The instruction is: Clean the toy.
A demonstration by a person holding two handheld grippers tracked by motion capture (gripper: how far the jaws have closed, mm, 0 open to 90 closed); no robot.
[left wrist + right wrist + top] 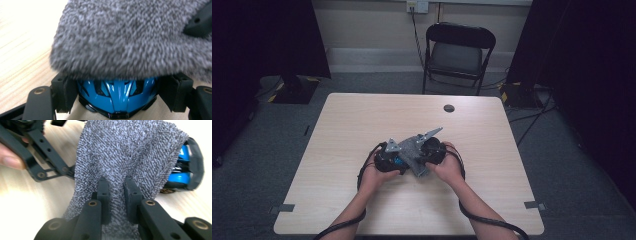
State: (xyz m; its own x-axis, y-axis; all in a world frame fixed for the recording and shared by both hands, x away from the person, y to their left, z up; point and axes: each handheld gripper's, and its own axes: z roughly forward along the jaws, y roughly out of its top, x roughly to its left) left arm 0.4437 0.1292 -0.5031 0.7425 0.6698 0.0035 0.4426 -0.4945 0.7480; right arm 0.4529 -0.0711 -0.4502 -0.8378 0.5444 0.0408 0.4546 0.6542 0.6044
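Right gripper view: right gripper (117, 192) pinches grey cloth (130, 152) draped over blue toy car (180, 165) clamped in left gripper (119, 93)

Looked for writing, found none readable. Blue toy car (117, 96) between my left gripper's pads: glossy shell, no logo, no number I could make out. Grey cloth (130, 157): plain pile, no tag, no label seen. Black jaws in both gripper views: bare screw holes, brass pins, no markings. Table (362, 120): plain wood grain, no sticker. Wall socket (417, 6) in high view: too small to tell any print. Chair (459, 50): no label legible.
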